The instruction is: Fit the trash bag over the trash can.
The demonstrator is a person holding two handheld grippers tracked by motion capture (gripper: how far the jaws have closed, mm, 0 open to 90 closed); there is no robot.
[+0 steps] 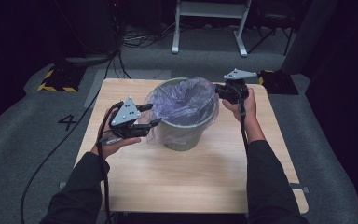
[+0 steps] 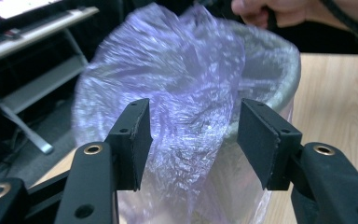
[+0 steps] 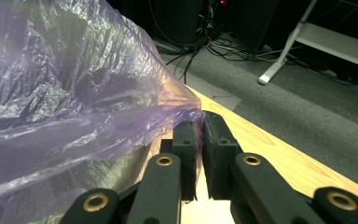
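A crinkly, translucent purple bag (image 1: 184, 105) lines the round green bin (image 1: 186, 137) at mid-counter (image 1: 168, 177) of pale wood grain. The right claw (image 3: 199, 140) pinches the film's edge at the far rim; the left claw (image 2: 191, 135) stands released, film between its pads (image 2: 137, 140). Grey carpet and a white metal stand (image 1: 209, 23) lie beyond.

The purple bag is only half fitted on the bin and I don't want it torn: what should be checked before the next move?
1. Right gripper shut on the purple bag edge: ok.
2. Left gripper jaws open, bag film between them, pads not pressing: ok for a fresh grasp.
3. Bag pulled over the green bin rim on the left side: not ok, film bunched outside.
4. Bin upright on the table: ok.
5. Bag free of tears: cannot tell.
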